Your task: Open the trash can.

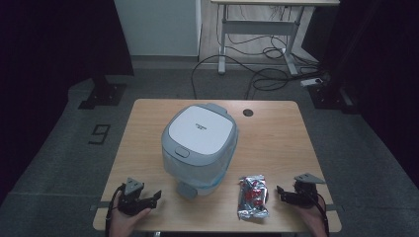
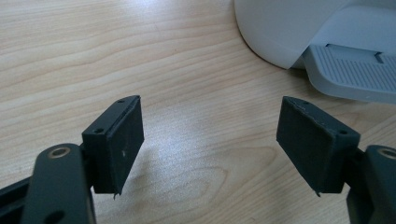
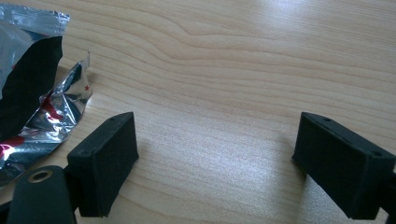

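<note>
A white and grey lidded bin (image 1: 199, 146) stands in the middle of the wooden table (image 1: 276, 143), lid down, with a grey foot pedal (image 1: 187, 189) at its front. A crumpled silver and red foil wrapper (image 1: 252, 197) lies to the bin's right near the front edge. My left gripper (image 1: 154, 196) rests at the front left, open and empty; in its own view the pedal (image 2: 350, 70) lies ahead to the right of my jaws (image 2: 210, 144). My right gripper (image 1: 281, 192) rests at the front right, open and empty, with the wrapper (image 3: 32, 102) just left of it (image 3: 215, 163).
A round cable hole (image 1: 248, 112) sits at the table's far edge. Beyond the table are a desk frame (image 1: 257, 34), loose cables (image 1: 262, 64) on the grey floor and dark curtains at both sides. Bare wood lies around both grippers.
</note>
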`<control>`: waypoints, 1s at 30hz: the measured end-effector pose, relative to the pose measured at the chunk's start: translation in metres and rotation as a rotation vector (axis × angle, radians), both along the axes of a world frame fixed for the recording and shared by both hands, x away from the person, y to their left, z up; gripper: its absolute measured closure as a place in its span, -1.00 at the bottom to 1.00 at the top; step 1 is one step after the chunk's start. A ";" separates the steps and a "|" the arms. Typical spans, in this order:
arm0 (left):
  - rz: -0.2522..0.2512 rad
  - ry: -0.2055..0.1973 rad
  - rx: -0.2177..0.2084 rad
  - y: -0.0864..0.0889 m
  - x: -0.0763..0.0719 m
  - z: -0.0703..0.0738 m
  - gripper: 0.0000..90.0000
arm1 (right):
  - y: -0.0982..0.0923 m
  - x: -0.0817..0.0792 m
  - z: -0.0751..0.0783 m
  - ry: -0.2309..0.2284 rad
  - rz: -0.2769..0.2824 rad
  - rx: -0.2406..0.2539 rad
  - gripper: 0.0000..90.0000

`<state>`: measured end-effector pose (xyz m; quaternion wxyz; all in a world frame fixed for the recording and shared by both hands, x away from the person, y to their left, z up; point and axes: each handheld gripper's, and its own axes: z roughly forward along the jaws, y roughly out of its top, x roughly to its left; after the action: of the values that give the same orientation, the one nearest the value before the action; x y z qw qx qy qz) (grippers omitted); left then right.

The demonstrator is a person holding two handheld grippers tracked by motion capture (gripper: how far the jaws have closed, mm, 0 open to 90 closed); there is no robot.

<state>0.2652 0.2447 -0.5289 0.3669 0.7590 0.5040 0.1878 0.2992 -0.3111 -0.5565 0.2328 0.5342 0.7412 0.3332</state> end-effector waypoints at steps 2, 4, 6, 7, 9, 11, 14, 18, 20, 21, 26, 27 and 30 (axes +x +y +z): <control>0.000 0.001 -0.003 0.002 0.002 0.000 -0.48 | 0.000 0.000 0.000 0.000 0.002 -0.001 -0.71; -0.003 0.002 -0.004 0.003 0.002 0.000 -0.47 | 0.000 0.000 0.000 0.000 0.002 0.000 -0.71; -0.003 0.001 -0.003 0.004 0.002 -0.001 -0.44 | 0.000 0.000 0.000 0.000 0.001 0.000 -0.70; -0.002 0.001 -0.002 0.004 0.002 -0.001 -0.42 | 0.000 0.000 0.000 -0.001 0.001 0.000 -0.70; 0.000 -0.012 -0.003 0.004 0.001 0.000 -0.37 | 0.000 0.000 0.000 -0.001 0.001 -0.002 -0.70; 0.000 -0.020 -0.005 0.004 0.000 0.002 -0.32 | 0.000 0.000 0.000 -0.001 0.001 -0.002 -0.70; -0.005 -0.049 -0.012 0.002 -0.002 0.006 -0.15 | 0.000 0.000 0.000 -0.003 -0.003 -0.003 -0.70; -0.029 -0.100 -0.017 -0.002 -0.004 0.012 0.13 | 0.000 0.000 0.000 -0.003 -0.004 -0.004 -0.70; -0.046 -0.116 -0.038 -0.003 -0.004 0.015 0.38 | 0.000 0.000 0.000 -0.002 -0.004 -0.004 -0.70; -0.058 -0.125 -0.057 -0.003 -0.005 0.017 0.38 | 0.000 0.000 0.000 -0.002 -0.004 -0.004 -0.70; -0.110 -0.130 -0.108 -0.009 -0.004 0.021 0.67 | 0.000 0.000 0.000 -0.002 -0.004 -0.004 -0.70; -0.110 -0.130 -0.108 -0.009 -0.004 0.021 0.72 | 0.000 0.000 0.000 -0.002 -0.004 -0.005 -0.70; -0.146 -0.120 -0.137 -0.015 -0.001 0.022 0.82 | 0.000 0.000 0.000 -0.002 -0.005 -0.005 -0.70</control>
<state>0.2639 0.2300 -0.5070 0.4599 0.7544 0.4361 0.1706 0.2995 -0.3113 -0.5565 0.2357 0.5349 0.7405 0.3315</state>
